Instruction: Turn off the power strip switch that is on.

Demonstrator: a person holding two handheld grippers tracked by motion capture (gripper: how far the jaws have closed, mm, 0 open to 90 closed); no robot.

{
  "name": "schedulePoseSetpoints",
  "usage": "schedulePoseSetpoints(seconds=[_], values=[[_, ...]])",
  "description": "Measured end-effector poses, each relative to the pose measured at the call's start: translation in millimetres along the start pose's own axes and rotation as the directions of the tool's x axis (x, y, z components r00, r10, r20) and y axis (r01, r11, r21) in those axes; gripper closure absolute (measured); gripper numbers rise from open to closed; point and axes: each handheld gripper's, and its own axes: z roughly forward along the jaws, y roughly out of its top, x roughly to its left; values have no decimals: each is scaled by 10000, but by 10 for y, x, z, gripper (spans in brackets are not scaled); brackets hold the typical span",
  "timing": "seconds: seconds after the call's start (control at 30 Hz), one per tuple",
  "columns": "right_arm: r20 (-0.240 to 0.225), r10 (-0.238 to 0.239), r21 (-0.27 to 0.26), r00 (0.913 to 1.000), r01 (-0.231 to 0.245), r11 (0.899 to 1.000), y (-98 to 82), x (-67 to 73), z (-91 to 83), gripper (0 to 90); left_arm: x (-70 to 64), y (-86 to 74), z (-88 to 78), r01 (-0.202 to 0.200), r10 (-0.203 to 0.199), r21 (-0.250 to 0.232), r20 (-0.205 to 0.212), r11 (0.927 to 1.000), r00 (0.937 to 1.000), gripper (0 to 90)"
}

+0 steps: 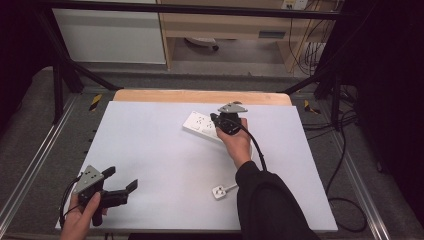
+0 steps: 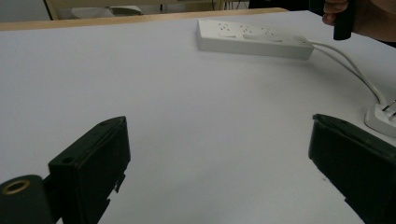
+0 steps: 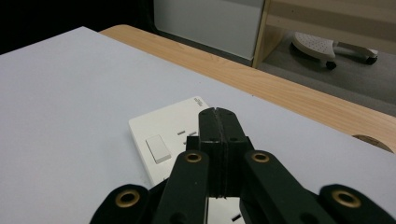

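Note:
A white power strip lies on the white table top toward the back right; its rocker switch faces up. My right gripper hovers over the strip's near end, jaws pressed together with nothing between them. A white cord runs from the strip to a white plug lying near the front edge, also at the right of the left gripper view. My left gripper rests at the front left corner, jaws wide apart and empty.
A wooden strip borders the table's far edge. Black cables trail on the grey floor to the right. A shelf unit and a white cabinet stand behind the table.

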Motion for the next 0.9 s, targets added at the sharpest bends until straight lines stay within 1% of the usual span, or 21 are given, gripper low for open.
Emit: schedulePoseSetpoints(seconds=[0.17, 0.33, 0.9], values=[[37, 15, 142, 10000, -16, 9999, -31, 7, 41, 900, -3, -1, 2, 1, -1, 6, 28, 10000, 10000, 54], [12, -41, 222, 10000, 41, 9997, -52, 25, 75, 900, -1, 0, -1, 1, -1, -4, 11, 10000, 10000, 54], [-102, -5, 588, 9999, 11, 9983, -137, 96, 186, 900, 1, 1, -2, -11, 11, -10, 17, 10000, 10000, 54]])
